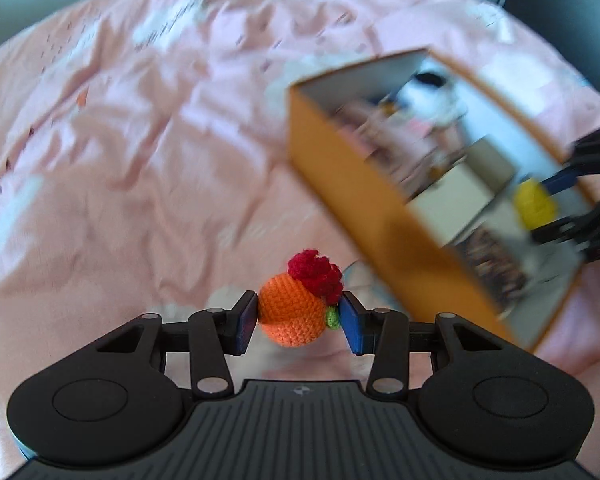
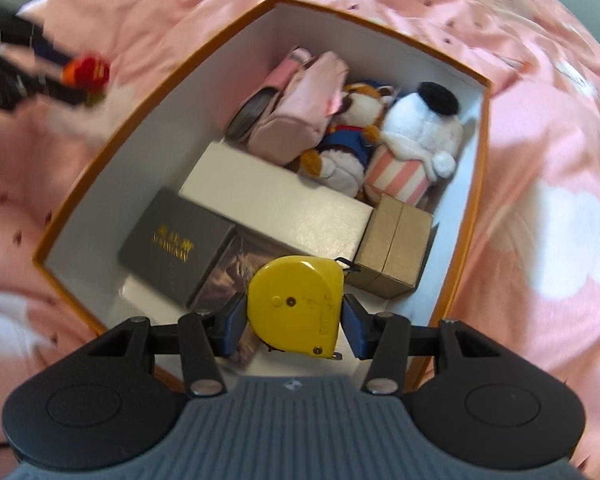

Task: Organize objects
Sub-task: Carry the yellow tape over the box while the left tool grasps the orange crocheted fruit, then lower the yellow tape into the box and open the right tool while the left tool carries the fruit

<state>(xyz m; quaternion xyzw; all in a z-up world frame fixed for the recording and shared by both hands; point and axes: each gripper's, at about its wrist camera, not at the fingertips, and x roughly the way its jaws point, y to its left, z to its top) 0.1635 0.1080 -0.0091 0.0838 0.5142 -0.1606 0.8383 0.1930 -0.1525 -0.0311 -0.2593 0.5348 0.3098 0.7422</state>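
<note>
Bright soft daylight, heavy motion blur, fisheye bending and dark corners

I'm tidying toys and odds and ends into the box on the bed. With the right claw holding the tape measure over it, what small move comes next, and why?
Probably lower the right claw a little and open it. It is shut on the yellow tape measure, which already hangs inside the orange box, above bare floor beside the small tan box. The left claw, holding the knitted orange toy, is outside the box.

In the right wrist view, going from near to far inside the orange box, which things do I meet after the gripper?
Right gripper holding the yellow tape measure → dark grey box with gold lettering → long white box → pink pouch, near the orange box's far wall.
</note>
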